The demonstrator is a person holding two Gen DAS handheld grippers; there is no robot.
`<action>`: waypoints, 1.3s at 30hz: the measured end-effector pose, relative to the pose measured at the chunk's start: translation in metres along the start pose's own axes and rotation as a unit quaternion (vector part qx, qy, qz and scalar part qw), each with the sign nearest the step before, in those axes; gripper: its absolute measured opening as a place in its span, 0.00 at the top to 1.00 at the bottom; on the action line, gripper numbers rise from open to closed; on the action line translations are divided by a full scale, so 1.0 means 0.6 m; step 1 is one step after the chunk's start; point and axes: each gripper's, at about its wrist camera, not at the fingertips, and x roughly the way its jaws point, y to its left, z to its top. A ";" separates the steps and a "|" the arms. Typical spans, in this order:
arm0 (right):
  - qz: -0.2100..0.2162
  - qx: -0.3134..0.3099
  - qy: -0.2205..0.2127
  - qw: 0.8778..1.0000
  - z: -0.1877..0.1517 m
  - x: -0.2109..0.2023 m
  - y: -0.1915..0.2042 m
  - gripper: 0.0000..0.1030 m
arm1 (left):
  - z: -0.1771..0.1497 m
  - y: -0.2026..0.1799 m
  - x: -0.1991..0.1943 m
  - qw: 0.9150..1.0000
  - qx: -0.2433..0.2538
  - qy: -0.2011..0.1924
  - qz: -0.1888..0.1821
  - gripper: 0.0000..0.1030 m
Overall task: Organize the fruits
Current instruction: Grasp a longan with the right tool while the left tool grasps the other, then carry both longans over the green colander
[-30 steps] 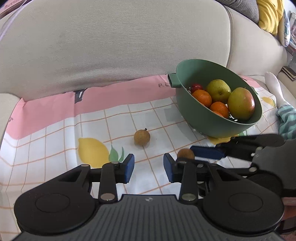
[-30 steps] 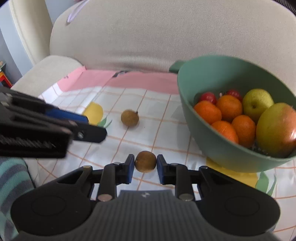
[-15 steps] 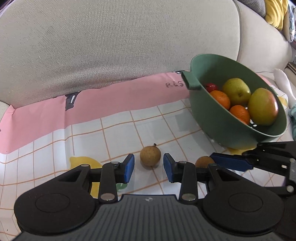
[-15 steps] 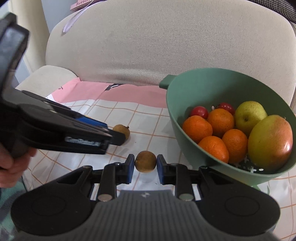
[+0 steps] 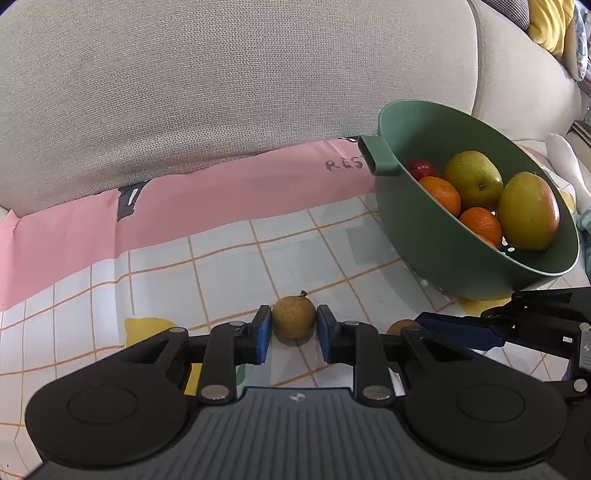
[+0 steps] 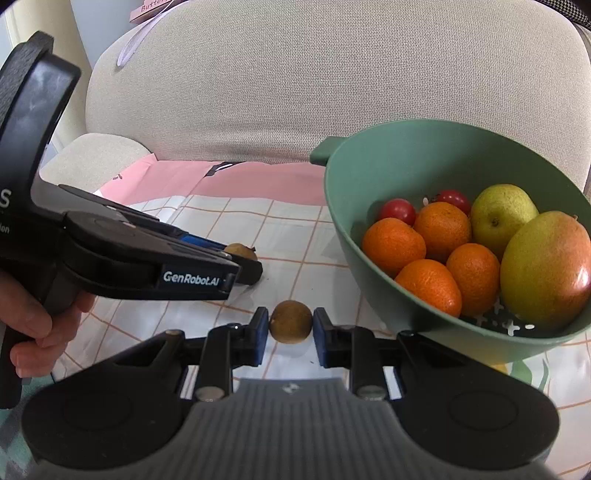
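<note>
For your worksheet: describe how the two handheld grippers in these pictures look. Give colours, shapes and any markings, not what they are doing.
Both are matte black plastic. The left gripper and right gripper each have two black fingers tipped with flat blue pads, silver screws at the pivots, two round discs and a ribbed grey body. Seen from the right wrist view, the left gripper's side carries white "GenRobot.AI" lettering. No cables or sleeves show.

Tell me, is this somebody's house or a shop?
Most likely a living room in a home. A soft beige sofa cushion rises behind a lemon-print cloth, a green bowl of fruit sits on that cloth, and a yellow pillow lies further along the sofa.
</note>
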 end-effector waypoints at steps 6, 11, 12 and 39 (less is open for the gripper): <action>0.005 -0.011 -0.008 1.000 0.002 -0.009 0.004 0.78 | -0.010 0.006 -0.030 0.999 -0.032 -0.006 -0.005 0.72; 0.010 -0.023 -0.020 0.999 0.002 -0.027 0.011 0.78 | -0.020 0.004 -0.070 0.999 -0.044 -0.014 -0.004 0.72; 0.012 -0.023 -0.023 0.999 0.002 -0.031 0.013 0.78 | -0.021 0.002 -0.078 0.999 -0.044 -0.016 -0.004 0.72; 0.025 -0.032 -0.130 0.991 -0.015 -0.201 0.006 0.78 | -0.018 -0.082 -0.217 0.996 -0.022 -0.085 -0.011 0.72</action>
